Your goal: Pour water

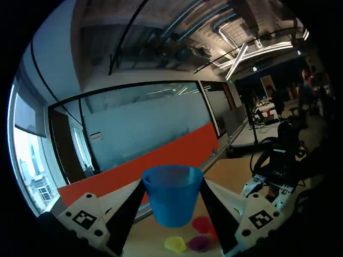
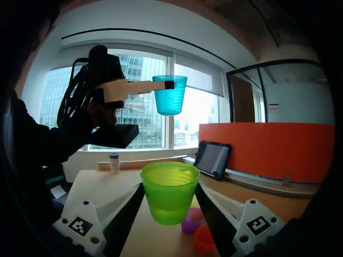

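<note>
Over the table (image 2: 103,182) at twelve o'clock, blue cup (image 2: 170,100) pinched in left claw (image 1: 172,184); green cup (image 2: 170,199) pinched in right claw (image 2: 170,188). Could splash the tablet (image 2: 213,158) if tipped from such height.

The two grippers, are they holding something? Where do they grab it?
Yes. The left gripper pinches the blue cup by its sides, near the rim. The right gripper pinches the green cup by its sides.
</note>
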`<state>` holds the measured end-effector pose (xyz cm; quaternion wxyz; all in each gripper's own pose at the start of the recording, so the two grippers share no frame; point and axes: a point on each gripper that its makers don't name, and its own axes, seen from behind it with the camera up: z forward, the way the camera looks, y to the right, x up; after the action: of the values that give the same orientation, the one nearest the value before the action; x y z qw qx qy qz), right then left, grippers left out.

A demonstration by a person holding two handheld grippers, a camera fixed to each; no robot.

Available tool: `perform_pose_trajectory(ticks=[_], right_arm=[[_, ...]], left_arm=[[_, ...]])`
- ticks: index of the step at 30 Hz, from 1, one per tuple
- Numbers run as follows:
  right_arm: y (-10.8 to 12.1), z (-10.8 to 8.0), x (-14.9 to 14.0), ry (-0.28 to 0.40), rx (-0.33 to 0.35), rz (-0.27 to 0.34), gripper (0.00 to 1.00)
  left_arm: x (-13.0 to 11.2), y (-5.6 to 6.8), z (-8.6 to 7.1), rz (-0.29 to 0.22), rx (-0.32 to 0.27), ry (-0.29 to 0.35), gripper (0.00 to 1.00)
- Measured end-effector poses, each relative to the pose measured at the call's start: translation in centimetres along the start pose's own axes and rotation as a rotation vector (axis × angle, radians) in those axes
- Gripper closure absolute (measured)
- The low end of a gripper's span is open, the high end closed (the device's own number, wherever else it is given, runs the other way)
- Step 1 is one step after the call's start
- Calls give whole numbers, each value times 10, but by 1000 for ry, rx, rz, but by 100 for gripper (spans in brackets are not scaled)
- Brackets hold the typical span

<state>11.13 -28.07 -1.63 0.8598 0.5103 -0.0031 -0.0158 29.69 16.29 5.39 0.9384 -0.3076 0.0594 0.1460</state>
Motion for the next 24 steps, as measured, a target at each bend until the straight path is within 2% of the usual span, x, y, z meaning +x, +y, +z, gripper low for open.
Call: perform_pose_trajectory(ticks=[8,12,15,24], right_arm=[[-1,-2,1,3,-3,-4,12],[-1,-2,2,2,-5,-7,12],[0,-1,2,2,-6,-8,12],[4,0,3,0,-12,-1,12]], left_arm=[[-3,-1,2,-235,-44,-4,13],[-6,-4,1,-309,-53,-4,13],[-9,-6,1,-323,-51,-6,13],[-25,-4,-2,-307,-42,-26,13]])
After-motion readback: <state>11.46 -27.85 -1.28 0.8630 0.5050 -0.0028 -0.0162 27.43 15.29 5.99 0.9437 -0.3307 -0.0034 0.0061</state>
